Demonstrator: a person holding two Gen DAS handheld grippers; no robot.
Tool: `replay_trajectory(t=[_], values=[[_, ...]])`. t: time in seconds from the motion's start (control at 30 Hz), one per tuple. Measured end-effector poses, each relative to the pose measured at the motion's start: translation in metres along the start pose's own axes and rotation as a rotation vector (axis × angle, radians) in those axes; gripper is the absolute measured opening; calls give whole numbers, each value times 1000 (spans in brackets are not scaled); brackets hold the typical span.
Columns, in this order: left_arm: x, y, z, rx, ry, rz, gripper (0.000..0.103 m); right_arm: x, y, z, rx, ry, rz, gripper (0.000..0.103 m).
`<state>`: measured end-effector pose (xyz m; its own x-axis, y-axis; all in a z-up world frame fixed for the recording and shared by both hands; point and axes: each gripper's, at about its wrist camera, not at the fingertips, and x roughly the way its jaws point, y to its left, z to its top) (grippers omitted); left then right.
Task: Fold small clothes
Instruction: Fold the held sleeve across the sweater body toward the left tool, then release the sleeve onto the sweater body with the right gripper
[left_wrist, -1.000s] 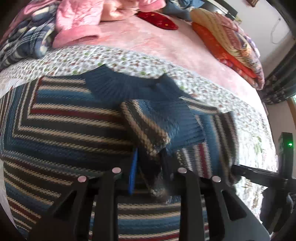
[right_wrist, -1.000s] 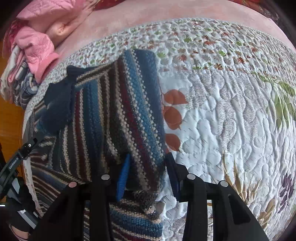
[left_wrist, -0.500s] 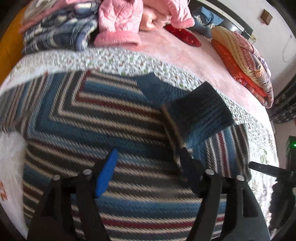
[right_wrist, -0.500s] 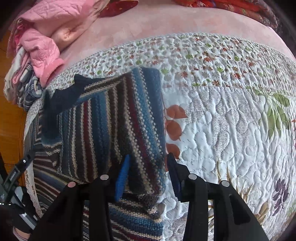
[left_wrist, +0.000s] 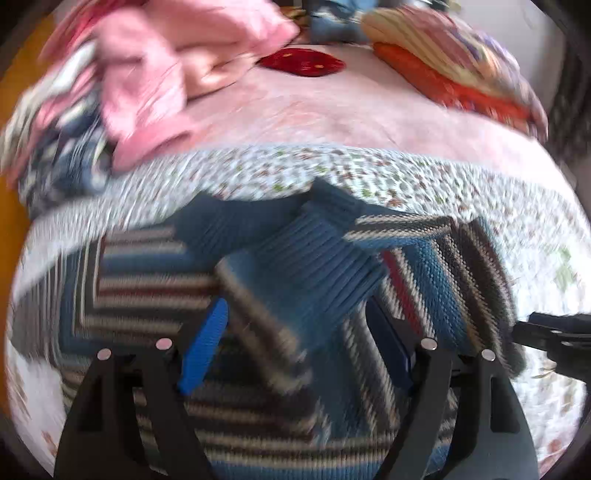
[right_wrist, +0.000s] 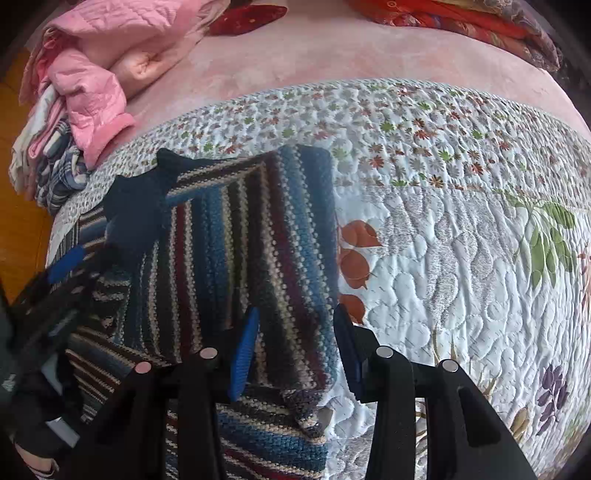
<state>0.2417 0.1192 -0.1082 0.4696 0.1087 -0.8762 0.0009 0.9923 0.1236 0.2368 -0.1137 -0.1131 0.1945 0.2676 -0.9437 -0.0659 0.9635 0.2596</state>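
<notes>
Claws (left_wrist: 295, 347) (right_wrist: 291, 343) both spread wide, low over striped sweater (right_wrist: 240, 251).

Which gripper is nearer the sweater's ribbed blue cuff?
Left. The left gripper hangs open directly over the ribbed blue cuff of the folded-in sleeve. The right gripper is open at the striped sweater's folded right edge, away from it.

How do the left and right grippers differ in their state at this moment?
The left gripper stands wide open around the sleeve's blue ribbed cuff; the right gripper is less spread, straddling the folded edge of the striped sweater. The left view is motion-blurred; the right view is sharp. Both are open, gripping nothing, over the same sweater.
</notes>
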Motion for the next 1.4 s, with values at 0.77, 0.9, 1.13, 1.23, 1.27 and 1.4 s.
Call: replay_trajectory(t=[0.77,0.9,1.13,1.23,1.27,1.4], values=[[-33,165,-52,-228,-48,-53,29,8,31,-7,-34,31,124,43],[-44,195,-66,-265,-43,-42,29,19,46,-14,-83,63,91,44],[-38,154,-63,-214,-37,-154,45,13,62,-12,-104,49,150,44],[-7,141,-68,-229,46,-188,46,28,63,-14,-103,82,136,44],[8,140,-71,-239,92,-185,46,32,62,-16,-103,93,124,44],[28,145,-77,-264,117,-194,46,47,57,-20,-79,111,117,42]])
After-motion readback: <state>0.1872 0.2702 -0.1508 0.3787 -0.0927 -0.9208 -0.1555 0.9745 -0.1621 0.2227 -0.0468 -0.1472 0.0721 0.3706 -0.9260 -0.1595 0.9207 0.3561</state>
